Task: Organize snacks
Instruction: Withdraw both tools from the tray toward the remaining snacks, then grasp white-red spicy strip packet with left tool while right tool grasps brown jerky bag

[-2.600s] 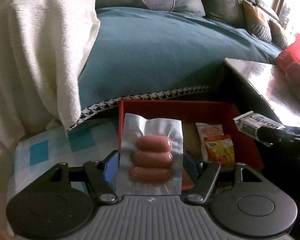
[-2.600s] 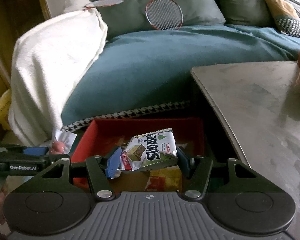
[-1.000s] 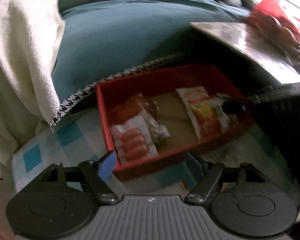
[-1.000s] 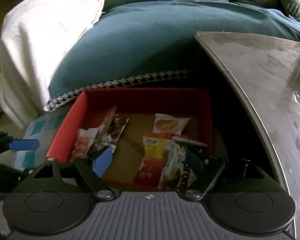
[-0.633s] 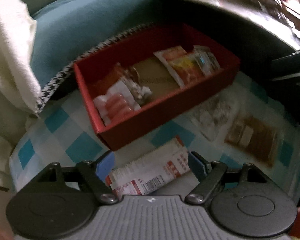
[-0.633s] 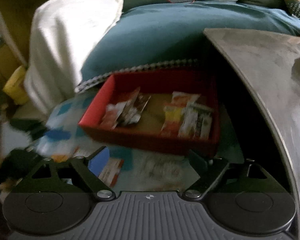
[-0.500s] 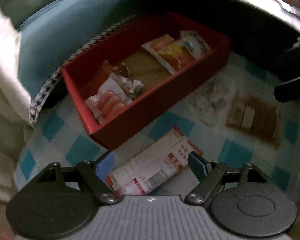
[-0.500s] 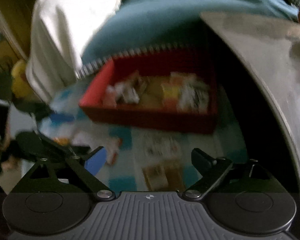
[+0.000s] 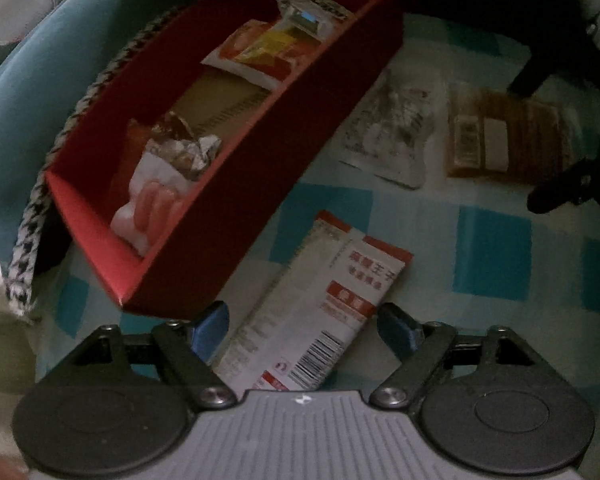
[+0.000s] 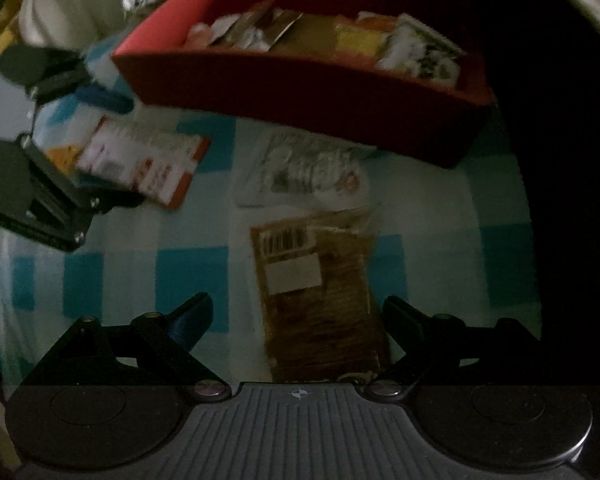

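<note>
A red box [image 9: 260, 160] on the checked cloth holds a sausage packet [image 9: 152, 200], a yellow-orange packet [image 9: 268, 44] and a seaweed packet [image 9: 308, 12]. In front of it lie a white-and-red packet [image 9: 320, 300], a clear packet [image 9: 392, 136] and a brown packet [image 10: 320, 300]. My left gripper [image 9: 302, 320] points down over the white-and-red packet. Its jaws are opening, with the packet between them and the pads off it. My right gripper [image 10: 296, 310] stands open astride the brown packet without pressing it.
A blue-and-white checked cloth [image 9: 492, 248] covers the surface. A teal cushion [image 9: 28, 60] with houndstooth trim lies behind the box, and a white blanket [image 10: 72, 0] to the left. A dark table side [image 10: 580, 120] rises on the right.
Both grippers let go of the sausage and seaweed packets, which now lie in the box. They then sank from over the box to the loose packets on the cloth, jaws wider.
</note>
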Demonstrator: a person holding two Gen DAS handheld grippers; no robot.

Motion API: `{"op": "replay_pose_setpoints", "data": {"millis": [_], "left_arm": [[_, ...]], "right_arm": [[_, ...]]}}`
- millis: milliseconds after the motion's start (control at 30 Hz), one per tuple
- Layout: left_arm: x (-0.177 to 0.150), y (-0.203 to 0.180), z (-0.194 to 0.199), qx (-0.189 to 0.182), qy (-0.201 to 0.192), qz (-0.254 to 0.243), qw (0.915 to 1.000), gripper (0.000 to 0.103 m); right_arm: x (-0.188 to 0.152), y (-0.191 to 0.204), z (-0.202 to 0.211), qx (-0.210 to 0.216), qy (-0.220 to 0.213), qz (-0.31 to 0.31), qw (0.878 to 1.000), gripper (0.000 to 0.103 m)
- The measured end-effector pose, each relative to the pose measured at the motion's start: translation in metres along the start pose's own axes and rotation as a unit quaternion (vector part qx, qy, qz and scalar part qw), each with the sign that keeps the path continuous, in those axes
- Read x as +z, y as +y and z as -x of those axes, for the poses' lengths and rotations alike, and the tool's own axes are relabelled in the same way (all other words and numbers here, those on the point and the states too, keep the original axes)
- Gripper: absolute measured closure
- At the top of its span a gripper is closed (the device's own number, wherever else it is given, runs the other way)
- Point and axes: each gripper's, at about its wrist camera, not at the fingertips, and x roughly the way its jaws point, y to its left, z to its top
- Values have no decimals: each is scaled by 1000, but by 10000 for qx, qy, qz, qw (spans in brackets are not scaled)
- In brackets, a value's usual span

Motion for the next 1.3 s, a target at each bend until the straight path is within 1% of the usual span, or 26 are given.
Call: {"op": "replay_pose_setpoints", "data": {"millis": [67, 100, 133, 200, 267, 333, 400, 467, 567, 600, 633, 700, 800, 933, 967, 1000, 1067, 1100, 1200, 1300], "left_arm": [[2, 5, -3, -57, 9, -29, 10000, 15], [3, 8, -5, -120, 19, 24, 9999, 14], [4, 11, -7, -183, 34, 87, 9998, 10], [4, 16, -9, -298, 73, 265, 9992, 10], [0, 20, -10, -360, 92, 546, 9978, 11], [-7, 20, -6, -402, 43, 853, 9955, 19], [-12, 18, -3, -362, 39, 1144, 9928, 19], [-16, 12, 0, -404, 80, 1359, 9899, 25], [-17, -7, 5, -669, 197, 1274, 9894, 25], [-17, -16, 6, -695, 249, 1239, 9895, 25], [-18, -25, 8, -625, 236, 1177, 9908, 25], [-19, -38, 11, -703, 242, 1208, 9899, 25], [-16, -44, 11, -513, 235, 1477, 9874, 25], [-6, -36, 10, -253, 207, 2078, 9776, 25], [-5, -34, 8, -161, 217, 2180, 9756, 22], [-5, -33, 7, -132, 217, 2321, 9724, 22], [-6, -32, 6, -127, 210, 2548, 9667, 21], [-7, -33, 6, -79, 215, 2611, 9650, 21], [-9, -35, 9, 63, 195, 2687, 9630, 15], [-12, -35, 8, 91, 196, 2804, 9596, 10]], "right_arm": [[1, 2, -6, -31, 123, 16, 9999, 8], [1, 1, -9, -48, 185, 19, 9998, 8], [0, 1, -13, -73, 235, 21, 9997, 6], [-1, 2, -14, -102, 213, 78, 9997, 6], [-2, 3, -14, -116, 198, 75, 9997, 6], [-2, 4, -14, -147, 205, 113, 9996, 8], [-3, 6, -14, -199, 210, 177, 9994, 9], [-5, 10, -15, -253, 218, 264, 9991, 10], [-9, 17, -14, -200, 249, 328, 9990, 10], [-11, 19, -14, -202, 251, 343, 9989, 11], [-12, 20, -14, -195, 255, 339, 9989, 11], [-15, 21, -13, -186, 250, 313, 9990, 11], [-16, 19, -11, -195, 201, 218, 9994, 10], [-13, 14, -8, -231, 102, 83, 9996, 10], [-12, 14, -9, -268, 84, 94, 9996, 10], [-12, 15, -11, -314, 93, 88, 9994, 9], [-11, 11, -20, -410, 148, 153, 9989, 2], [-12, 14, -25, -458, 199, 211, 9985, 0], [-11, 20, -28, -527, 192, 191, 9982, 0], [-7, 21, -30, -531, 257, 173, 9981, 0]]}}
